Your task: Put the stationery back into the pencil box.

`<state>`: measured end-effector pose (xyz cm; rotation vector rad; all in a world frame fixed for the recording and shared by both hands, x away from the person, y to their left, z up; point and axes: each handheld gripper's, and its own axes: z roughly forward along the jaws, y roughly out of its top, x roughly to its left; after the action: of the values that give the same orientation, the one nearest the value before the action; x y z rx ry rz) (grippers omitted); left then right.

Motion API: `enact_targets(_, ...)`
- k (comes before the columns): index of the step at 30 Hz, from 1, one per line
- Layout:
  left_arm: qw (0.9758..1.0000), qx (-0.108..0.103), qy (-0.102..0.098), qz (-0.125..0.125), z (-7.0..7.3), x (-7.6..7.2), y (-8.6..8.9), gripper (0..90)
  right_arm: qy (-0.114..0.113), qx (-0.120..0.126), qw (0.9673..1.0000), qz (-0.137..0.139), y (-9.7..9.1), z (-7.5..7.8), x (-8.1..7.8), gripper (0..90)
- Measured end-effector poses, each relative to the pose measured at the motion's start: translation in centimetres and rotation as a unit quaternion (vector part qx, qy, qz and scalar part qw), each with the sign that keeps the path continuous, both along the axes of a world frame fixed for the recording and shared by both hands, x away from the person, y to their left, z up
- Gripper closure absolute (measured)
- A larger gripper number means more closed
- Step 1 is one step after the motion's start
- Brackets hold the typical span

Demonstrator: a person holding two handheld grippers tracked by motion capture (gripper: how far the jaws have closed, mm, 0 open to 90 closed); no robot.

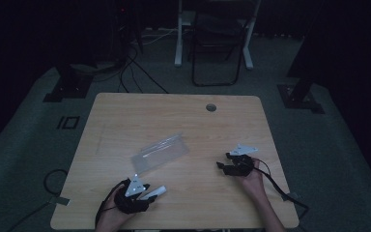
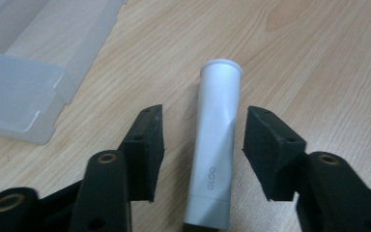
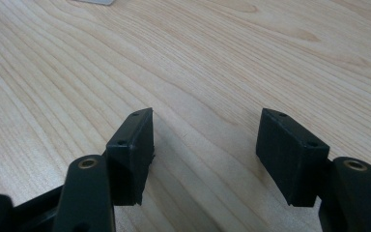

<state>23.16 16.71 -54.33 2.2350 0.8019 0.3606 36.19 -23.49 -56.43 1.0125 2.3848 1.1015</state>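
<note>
White glue tube (image 2: 216,145): flat on table (image 2: 319,58), long axis along left gripper (image 2: 204,152), between its unclosed jaws, untouched.

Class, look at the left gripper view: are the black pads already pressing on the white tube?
No: the white tube lies on the table between the left gripper pads, with bare wood showing on both sides.

Left gripper (image 2: 203,150) and right gripper (image 3: 205,154): matte black fingers (image 2: 145,150), brass-coloured pivot screws, grey three-cornered top plates, trailing black cables.
</note>
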Motion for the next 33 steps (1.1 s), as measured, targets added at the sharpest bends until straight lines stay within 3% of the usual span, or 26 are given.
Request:
enact_targets(4, 0.9999, 0.016, 0.003, -0.002, -0.19, 0.01, -0.13, 55.4, 0.0, 0.0, 1.0, 0.0, 0.0, 0.0, 0.0, 38.2)
enact_targets(10, 0.9996, 0.023, 0.014, -0.002, -0.53, 0.11, -0.29, 60.5, 0.0, 0.0, 1.0, 0.001, -0.02, 0.0, 0.01, 38.2)
enact_targets(15, 0.9995, 0.027, 0.016, 0.0, -0.68, 0.27, -0.34, 69.8, 0.0, 0.0, 1.0, 0.001, -0.01, 0.0, 0.0, 38.2)
enact_targets(33, 0.9993, 0.035, 0.01, 0.003, -0.59, 0.75, -0.54, 70.5, 0.0, 0.0, 1.0, 0.001, -0.01, 0.0, 0.0, 38.1)
